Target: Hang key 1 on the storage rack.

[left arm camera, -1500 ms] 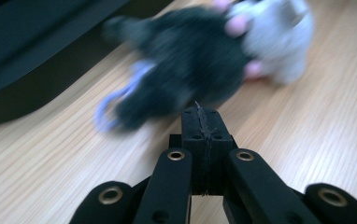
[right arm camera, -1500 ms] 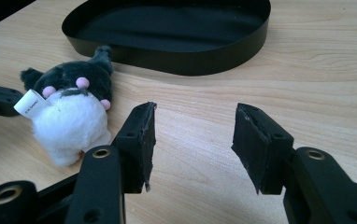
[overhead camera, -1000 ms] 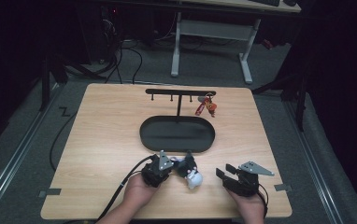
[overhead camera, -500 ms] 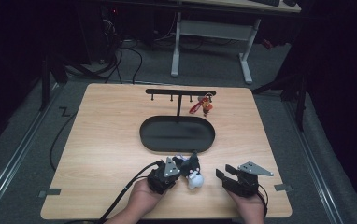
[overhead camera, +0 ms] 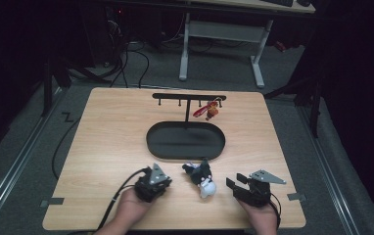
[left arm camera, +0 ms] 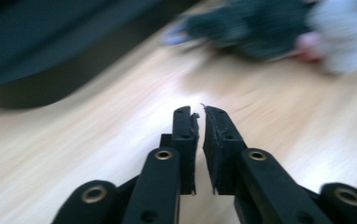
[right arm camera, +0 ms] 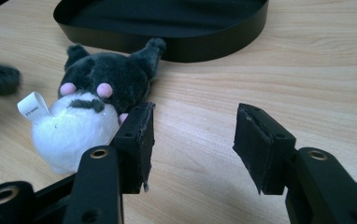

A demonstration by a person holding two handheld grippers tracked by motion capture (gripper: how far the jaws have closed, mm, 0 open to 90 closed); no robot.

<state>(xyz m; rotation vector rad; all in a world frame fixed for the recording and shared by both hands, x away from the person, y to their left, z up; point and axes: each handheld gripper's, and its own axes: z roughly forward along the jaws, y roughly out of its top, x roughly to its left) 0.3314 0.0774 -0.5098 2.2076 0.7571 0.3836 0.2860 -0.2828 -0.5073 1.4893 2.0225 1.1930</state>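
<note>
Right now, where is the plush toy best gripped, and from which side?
Probably across the dark head of the plush toy, coming from the right, where the right gripper stands open and empty beside it. The toy lies on its side on the table. The head looks narrower than the round white body, so jaws should span it.

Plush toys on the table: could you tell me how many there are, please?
2: a black-and-white plush lies on the table between the two grippers; a small red-and-orange one hangs from the black rack behind the tray.
</note>
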